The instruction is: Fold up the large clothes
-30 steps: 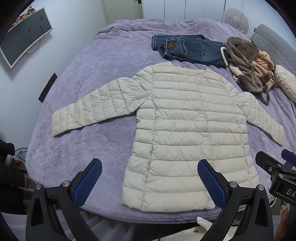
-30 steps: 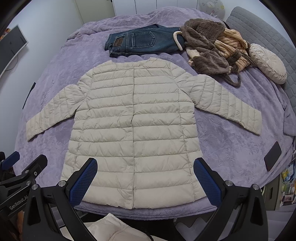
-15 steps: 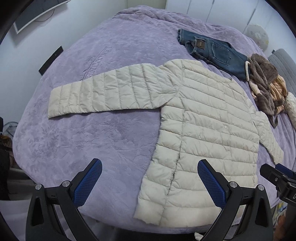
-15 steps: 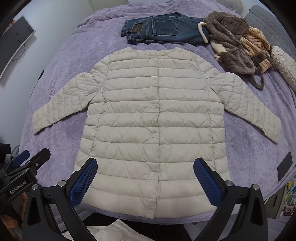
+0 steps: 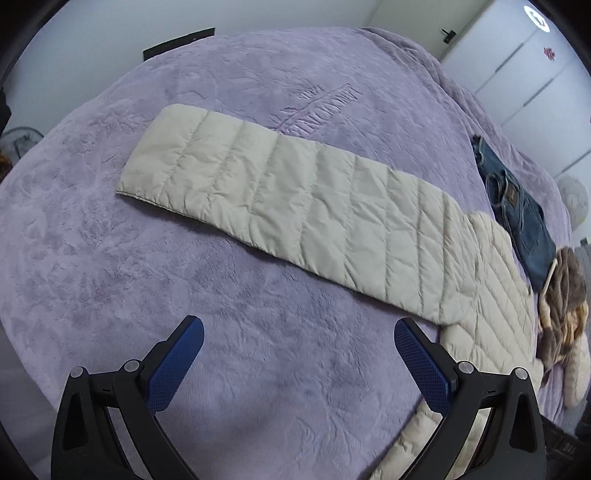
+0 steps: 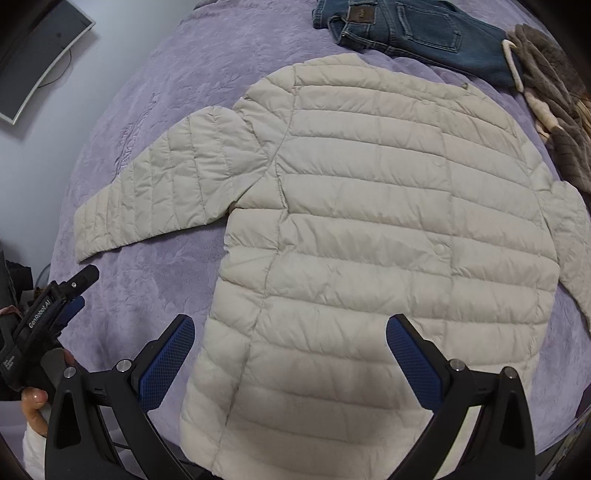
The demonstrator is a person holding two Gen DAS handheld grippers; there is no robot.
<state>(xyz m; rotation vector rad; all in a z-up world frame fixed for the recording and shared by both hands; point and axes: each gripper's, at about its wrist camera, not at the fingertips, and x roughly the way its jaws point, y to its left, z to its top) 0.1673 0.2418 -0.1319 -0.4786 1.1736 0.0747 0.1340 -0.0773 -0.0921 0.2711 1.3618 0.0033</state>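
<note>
Left wrist view looks down on the outstretched sleeve [image 5: 295,218] of a cream quilted jacket [image 5: 495,295], lying flat on the purple blanket [image 5: 110,288] that covers the bed. The left gripper [image 5: 299,365] hovers over bare blanket just short of the sleeve, its blue-padded fingers [image 5: 173,369] spread wide and holding nothing. Beyond the jacket's shoulder lie folded blue jeans [image 5: 517,210] and a brown fuzzy garment [image 5: 565,291].

Right wrist view shows the jacket [image 6: 388,229] spread front-up across the middle of the blanket [image 6: 155,295], both sleeves out to the sides, its snap placket running down the centre. The right gripper [image 6: 291,358] hangs above the jacket's lower half, fingers [image 6: 413,362] wide apart and gripping nothing. At the left edge of this view the left gripper [image 6: 51,306] points toward the sleeve cuff [image 6: 88,232], held in the person's left hand [image 6: 37,402]. The jeans [image 6: 406,33] and the brown garment [image 6: 554,110] sit past the collar. A monitor [image 6: 37,55] hangs on the wall. No container is in sight.

Compared with a second ago, the left gripper has swung well to the left: then it faced the whole jacket, now only the sleeve fills its view. The right gripper has moved in closer over the jacket's body. The jacket itself lies as it did.
</note>
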